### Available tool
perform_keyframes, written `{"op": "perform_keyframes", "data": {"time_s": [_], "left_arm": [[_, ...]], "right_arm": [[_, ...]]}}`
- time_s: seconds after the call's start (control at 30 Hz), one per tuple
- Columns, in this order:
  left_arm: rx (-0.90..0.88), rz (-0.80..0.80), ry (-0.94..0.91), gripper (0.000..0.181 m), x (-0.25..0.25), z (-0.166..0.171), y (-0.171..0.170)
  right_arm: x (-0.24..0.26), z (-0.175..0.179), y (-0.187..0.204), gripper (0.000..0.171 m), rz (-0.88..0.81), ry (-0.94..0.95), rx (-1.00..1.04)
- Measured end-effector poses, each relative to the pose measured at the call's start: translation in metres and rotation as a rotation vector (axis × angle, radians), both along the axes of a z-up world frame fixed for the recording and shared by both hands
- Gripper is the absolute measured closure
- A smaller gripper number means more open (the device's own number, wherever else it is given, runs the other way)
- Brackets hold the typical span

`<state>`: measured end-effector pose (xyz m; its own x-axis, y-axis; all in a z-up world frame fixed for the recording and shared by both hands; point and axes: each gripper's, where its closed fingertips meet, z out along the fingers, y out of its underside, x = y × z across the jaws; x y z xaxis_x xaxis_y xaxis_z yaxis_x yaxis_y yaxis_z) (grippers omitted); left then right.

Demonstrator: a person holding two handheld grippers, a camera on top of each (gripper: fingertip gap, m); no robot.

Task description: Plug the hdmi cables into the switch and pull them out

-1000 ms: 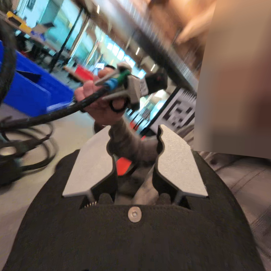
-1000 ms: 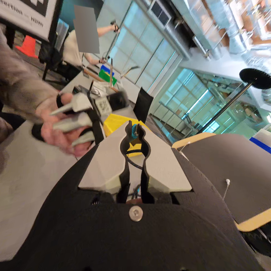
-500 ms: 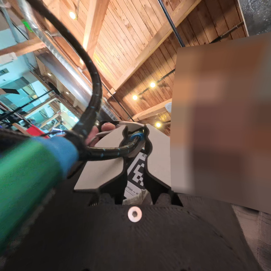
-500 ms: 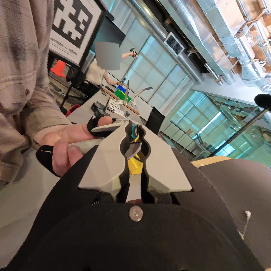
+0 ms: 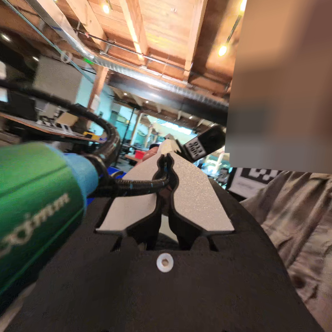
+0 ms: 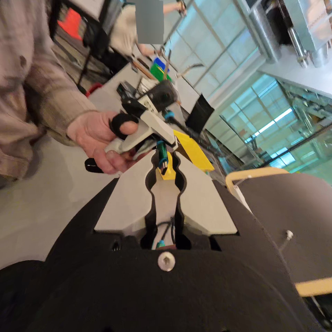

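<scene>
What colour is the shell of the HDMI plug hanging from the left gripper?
Green, with blue collars at both ends of the HDMI plug; the right wrist view shows it best.

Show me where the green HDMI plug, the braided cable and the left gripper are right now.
green HDMI plug (image 6: 162, 150), right wrist view, on its green shell.
braided cable (image 5: 140, 185), left wrist view, on the stretch just before the fingers.
left gripper (image 5: 166, 157), left wrist view, between its closed fingertips.

An open-plan workshop or lab: timber-plank ceiling (image 5: 161, 32) with exposed metal ducting (image 5: 125, 70), glass partition walls (image 6: 224, 59), long desks (image 6: 111, 93) cluttered with gear, another person (image 6: 125, 36) working.
</scene>
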<state>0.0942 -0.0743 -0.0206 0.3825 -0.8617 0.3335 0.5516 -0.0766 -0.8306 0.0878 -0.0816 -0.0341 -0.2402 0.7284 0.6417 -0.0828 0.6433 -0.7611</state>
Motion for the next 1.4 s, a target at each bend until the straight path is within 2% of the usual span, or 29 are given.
{"op": "perform_keyframes", "data": {"time_s": [0.03, 0.17, 0.23, 0.27, 0.4, 0.47, 0.53, 0.6, 0.63, 0.67, 0.73, 0.87, 1.0, 1.17, 1.33, 1.4], "left_arm": [[0.031, 0.029, 0.053, 0.181, 0.001, 0.000, -0.001], [0.183, 0.183, 0.310, 0.179, 0.007, -0.004, -0.003], [0.259, 0.248, 0.434, 0.181, 0.013, -0.006, -0.003], [0.296, 0.257, 0.492, 0.180, 0.017, -0.009, -0.005], [0.370, 0.344, 0.623, 0.179, 0.018, -0.008, -0.003], [0.345, 0.395, 0.633, 0.177, 0.014, -0.007, 0.002], [0.342, 0.475, 0.643, 0.162, 0.009, -0.005, 0.007], [0.292, 0.438, 0.674, 0.145, 0.013, -0.012, 0.011], [0.266, 0.424, 0.677, 0.147, 0.014, -0.015, 0.012], [0.245, 0.415, 0.669, 0.141, 0.015, -0.016, 0.014], [0.189, 0.364, 0.637, 0.148, 0.017, -0.017, 0.015], [0.056, 0.261, 0.523, 0.147, 0.019, -0.015, 0.018], [0.039, 0.286, 0.503, 0.159, 0.019, -0.015, 0.023], [0.037, 0.304, 0.490, 0.159, 0.020, -0.016, 0.029], [0.073, 0.388, 0.539, 0.159, 0.014, -0.021, 0.042], [0.083, 0.434, 0.538, 0.160, 0.006, -0.020, 0.048]], "right_arm": [[-0.001, -0.001, 0.003, 0.155, -0.046, -0.009, 0.015], [0.001, -0.014, 0.015, 0.148, -0.243, -0.108, 0.156], [-0.003, -0.024, 0.014, 0.150, -0.276, -0.158, 0.193], [-0.004, -0.026, 0.015, 0.163, -0.294, -0.161, 0.220], [-0.005, -0.021, 0.019, 0.163, -0.354, -0.109, 0.329], [-0.006, -0.017, 0.024, 0.163, -0.402, -0.064, 0.400], [-0.006, -0.012, 0.028, 0.164, -0.450, -0.012, 0.476], [-0.004, -0.005, 0.032, 0.164, -0.514, 0.054, 0.578], [-0.004, -0.002, 0.032, 0.164, -0.526, 0.079, 0.610], [-0.004, -0.002, 0.032, 0.164, -0.533, 0.087, 0.649], [-0.002, 0.000, 0.034, 0.163, -0.552, 0.103, 0.731], [0.000, 0.002, 0.041, 0.164, -0.575, 0.124, 0.827], [0.001, 0.002, 0.043, 0.164, -0.582, 0.130, 0.889], [0.001, 0.001, 0.048, 0.164, -0.588, 0.141, 0.885], [-0.005, -0.004, 0.060, 0.163, -0.594, 0.107, 0.850], [-0.004, -0.004, 0.067, 0.145, -0.601, 0.103, 0.813]]}}
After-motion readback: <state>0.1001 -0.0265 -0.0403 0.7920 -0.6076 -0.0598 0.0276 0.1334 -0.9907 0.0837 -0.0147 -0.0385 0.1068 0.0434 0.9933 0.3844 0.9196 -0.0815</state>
